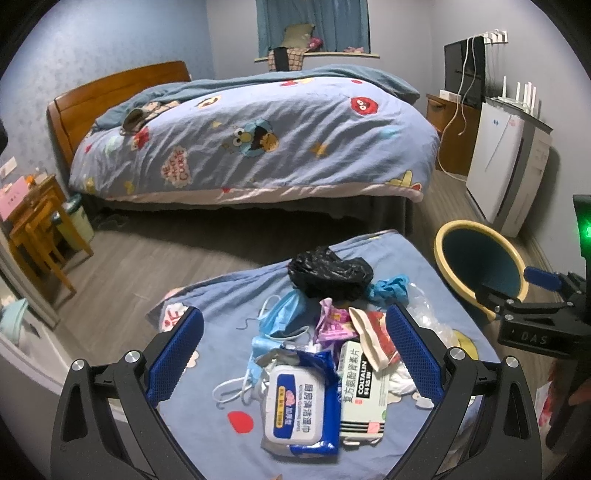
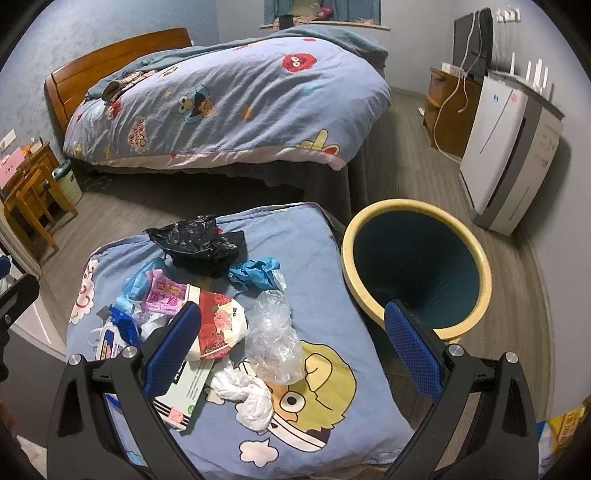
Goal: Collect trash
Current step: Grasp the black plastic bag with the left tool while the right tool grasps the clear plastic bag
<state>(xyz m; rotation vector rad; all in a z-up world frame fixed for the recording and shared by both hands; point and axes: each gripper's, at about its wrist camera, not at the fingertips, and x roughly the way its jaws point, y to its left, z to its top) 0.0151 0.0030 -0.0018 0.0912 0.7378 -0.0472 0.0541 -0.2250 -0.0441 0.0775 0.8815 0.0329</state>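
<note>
Left gripper [image 1: 293, 356]: wide open, empty, over wipes pack [image 1: 301, 406].
Right gripper [image 2: 291, 345]: wide open, empty.
Risk: clear plastic [image 2: 273, 343] may slip and miss the bin [image 2: 415, 267] to its right.

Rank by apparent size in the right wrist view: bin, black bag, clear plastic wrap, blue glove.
1. bin
2. black bag and clear plastic wrap: look about alike, and the wrap lies nearer the camera, so unranked
3. blue glove

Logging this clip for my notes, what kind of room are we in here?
Most likely a bedroom: a wooden-framed bed under a cartoon-print duvet, a curtained window behind it, and a small bedside table at the left.
</note>
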